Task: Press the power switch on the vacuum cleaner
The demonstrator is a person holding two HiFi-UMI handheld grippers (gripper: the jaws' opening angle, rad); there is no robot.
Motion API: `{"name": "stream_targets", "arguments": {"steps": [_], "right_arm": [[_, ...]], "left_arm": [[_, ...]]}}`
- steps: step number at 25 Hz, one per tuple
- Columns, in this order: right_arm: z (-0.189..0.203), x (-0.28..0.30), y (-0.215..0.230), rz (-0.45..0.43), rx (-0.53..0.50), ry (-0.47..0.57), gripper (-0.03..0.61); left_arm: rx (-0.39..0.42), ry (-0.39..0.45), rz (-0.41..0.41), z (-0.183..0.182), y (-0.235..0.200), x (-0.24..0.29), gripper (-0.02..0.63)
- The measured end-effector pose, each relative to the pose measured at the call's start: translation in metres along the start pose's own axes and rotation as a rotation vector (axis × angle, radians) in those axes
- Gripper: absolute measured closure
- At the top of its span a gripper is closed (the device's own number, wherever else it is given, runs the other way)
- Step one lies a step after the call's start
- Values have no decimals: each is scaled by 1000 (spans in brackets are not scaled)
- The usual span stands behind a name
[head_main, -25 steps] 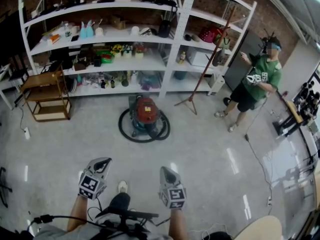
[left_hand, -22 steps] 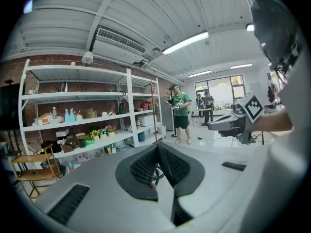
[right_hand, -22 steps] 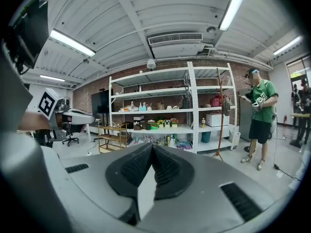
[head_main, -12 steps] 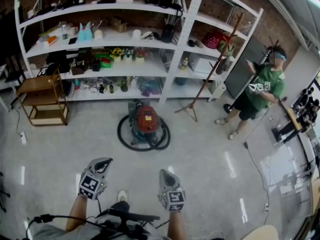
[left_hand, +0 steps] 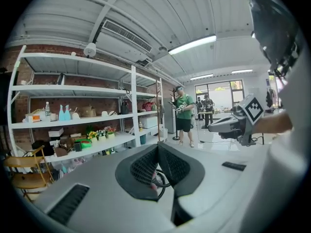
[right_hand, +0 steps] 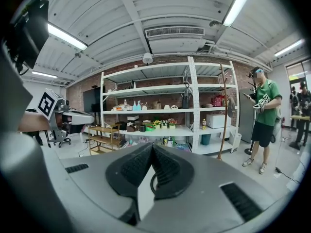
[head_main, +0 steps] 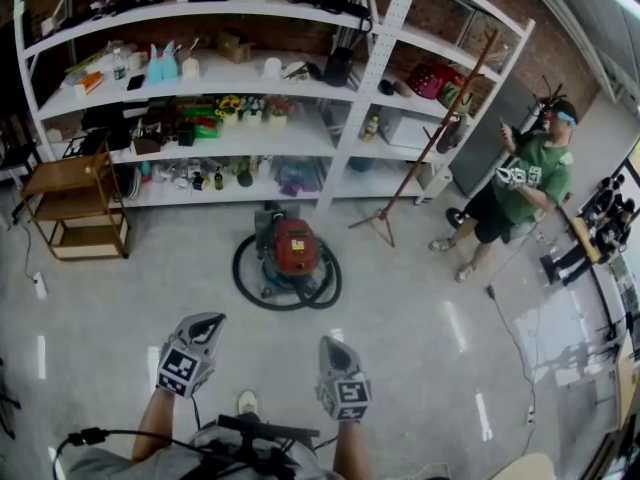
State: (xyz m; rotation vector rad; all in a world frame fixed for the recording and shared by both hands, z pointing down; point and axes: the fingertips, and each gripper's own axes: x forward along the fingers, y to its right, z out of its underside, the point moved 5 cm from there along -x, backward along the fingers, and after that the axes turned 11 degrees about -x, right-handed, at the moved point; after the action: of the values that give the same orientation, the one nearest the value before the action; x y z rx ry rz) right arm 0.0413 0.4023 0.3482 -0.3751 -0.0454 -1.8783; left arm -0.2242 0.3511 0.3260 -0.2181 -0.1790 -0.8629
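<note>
**Both grippers closed & empty, vac well ahead on floor**

The left gripper (head_main: 205, 321) and right gripper (head_main: 333, 343) are held low at the bottom of the head view, side by side w/ a gap between them, marker cubes facing up. In each gripper's own view the ribbed black pads meet at the tips, w/ nothing clamped.

The red canister vacuum cleaner (head_main: 293, 246) sits on the glossy grey floor (head_main: 420, 338), centre frame, well apart from both grippers. A black hose (head_main: 240, 273) loops round its base in a ring. The power switch is too small to pick out at this range.

Behind the vac is a white metal shelving unit (head_main: 352, 98) along a brick wall, shelves packed w/ misc small items. To its left is a small wooden rack (head_main: 75, 203). To its right a brown wooden pole on a tripod base (head_main: 425, 138) leans up against the shelves.

On the far right a person in a green shirt & dark shorts (head_main: 522, 183) stands holding grippers of their own.

A white shoe (head_main: 245, 401) shows between the wearer's forearms.
</note>
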Motion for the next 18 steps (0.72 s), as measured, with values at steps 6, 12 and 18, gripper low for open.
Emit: {"name": "stream_targets", "arguments": {"steps": [6,12,18], "right_arm": [[-11,32,-2,20,11,-2,566],[-18,55,8,24,-4,-1,567],[-22,77,17,24,8,-1,567]], "left_arm": [[1,-1,21,-5,-32,21,607],[-6,3,16,-14,-52,40,607],[-5,0,6,-18,-67,56,607]]}}
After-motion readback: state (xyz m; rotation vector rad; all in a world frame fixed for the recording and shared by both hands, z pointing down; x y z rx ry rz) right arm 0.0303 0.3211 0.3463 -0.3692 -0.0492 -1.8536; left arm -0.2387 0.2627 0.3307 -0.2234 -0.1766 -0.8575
